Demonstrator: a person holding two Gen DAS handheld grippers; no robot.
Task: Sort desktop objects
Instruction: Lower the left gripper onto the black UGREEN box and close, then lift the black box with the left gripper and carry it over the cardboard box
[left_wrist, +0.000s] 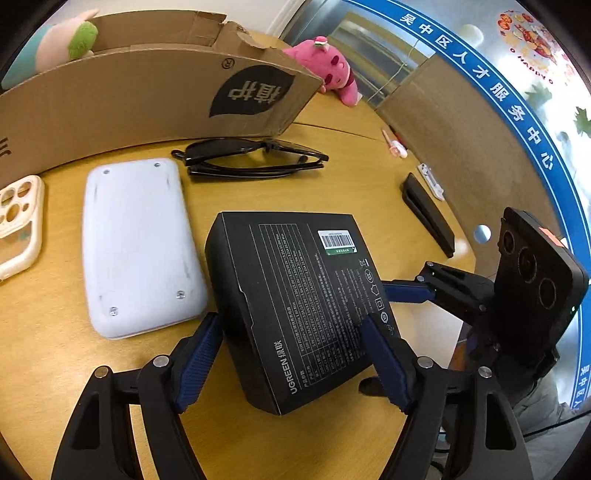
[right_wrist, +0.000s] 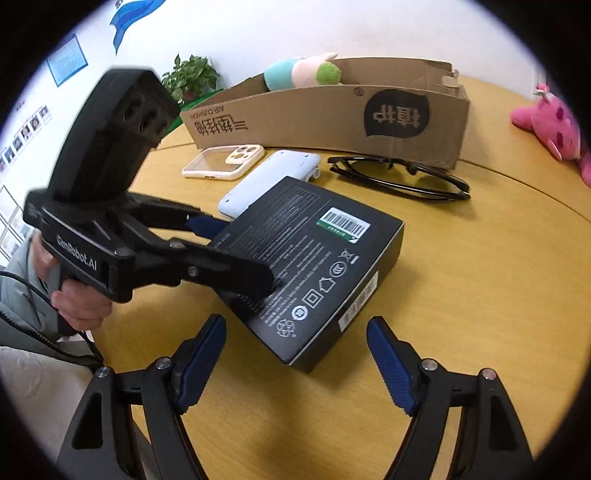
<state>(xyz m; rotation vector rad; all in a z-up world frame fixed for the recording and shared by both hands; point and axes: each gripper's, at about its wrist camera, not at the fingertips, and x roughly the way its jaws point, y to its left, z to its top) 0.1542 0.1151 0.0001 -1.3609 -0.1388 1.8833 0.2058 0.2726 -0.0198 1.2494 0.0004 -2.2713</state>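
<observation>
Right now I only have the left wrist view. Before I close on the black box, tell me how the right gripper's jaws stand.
Observer: The right gripper is open and empty. The near corner of the black box pokes between its fingers and touches neither pad.
Operator: Give me the left gripper from that side.
Observer: The left gripper straddles the box's left corner. One finger lies over the printed top and the other sits past the far edge.
Operator: Report anything on the box that I can't see.
Observer: A white label sits on the side wall that faces the right gripper.
</observation>
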